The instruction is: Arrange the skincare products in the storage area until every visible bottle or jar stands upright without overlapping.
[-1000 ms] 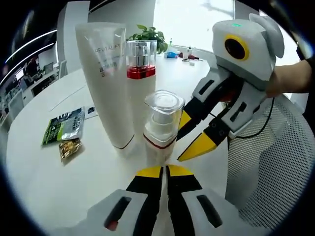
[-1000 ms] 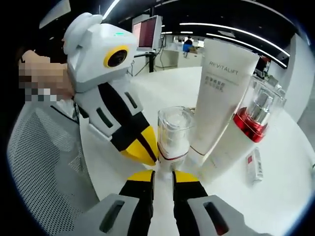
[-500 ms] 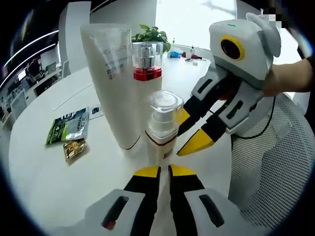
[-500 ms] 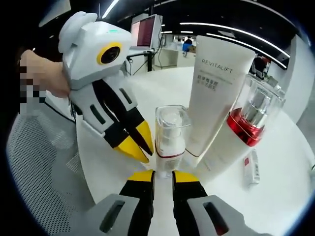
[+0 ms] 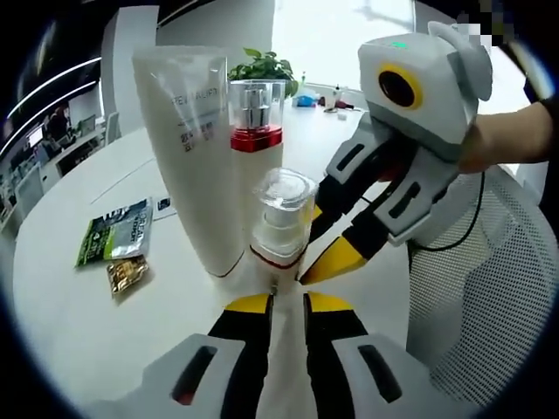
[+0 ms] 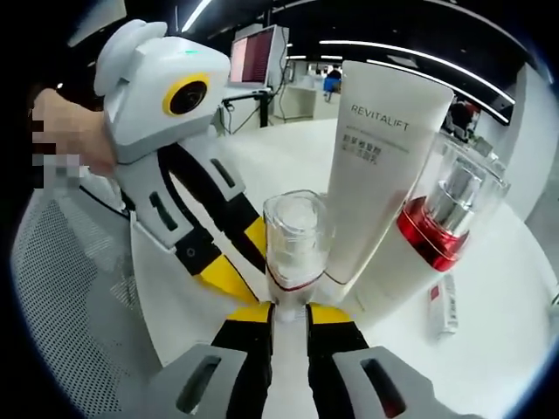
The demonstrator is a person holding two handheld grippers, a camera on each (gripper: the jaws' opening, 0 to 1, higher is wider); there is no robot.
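The left gripper [image 5: 287, 303] had its jaws set on either side of the base of the small pump bottle [image 5: 281, 225], seemingly pinching it. The right gripper [image 6: 288, 312] sat just below the same bottle [image 6: 297, 243]; whether it gripped it I could not tell. The bottle stood upright on the white table [image 5: 79, 323]. Just behind it stood the tall tube [image 5: 199, 148] and the red-collared bottle [image 5: 256, 113], close together. Farther left lay two sachets [image 5: 116, 244].
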